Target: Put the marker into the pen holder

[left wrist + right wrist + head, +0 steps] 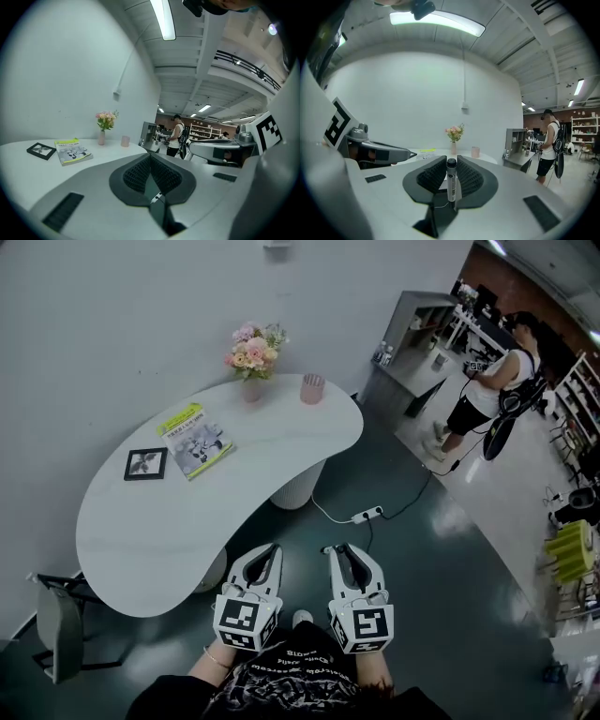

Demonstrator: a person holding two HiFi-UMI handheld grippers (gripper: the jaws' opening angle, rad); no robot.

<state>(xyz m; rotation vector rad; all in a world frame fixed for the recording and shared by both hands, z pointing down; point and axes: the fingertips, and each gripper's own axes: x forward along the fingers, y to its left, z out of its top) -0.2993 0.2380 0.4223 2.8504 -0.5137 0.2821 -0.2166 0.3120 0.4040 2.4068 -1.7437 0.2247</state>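
Only in right gripper view: clamped marker [452, 183]

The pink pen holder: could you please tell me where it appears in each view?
Head view: pen holder upper centre, at the white table's far end.
Left gripper view: pen holder left of centre.
Right gripper view: pen holder just right of centre.
Shared landmark: the flower vase just left of it in all three.

wall [141, 315]: white | floor [450, 577]: dark green, glossy | table [169, 531]: white, curved
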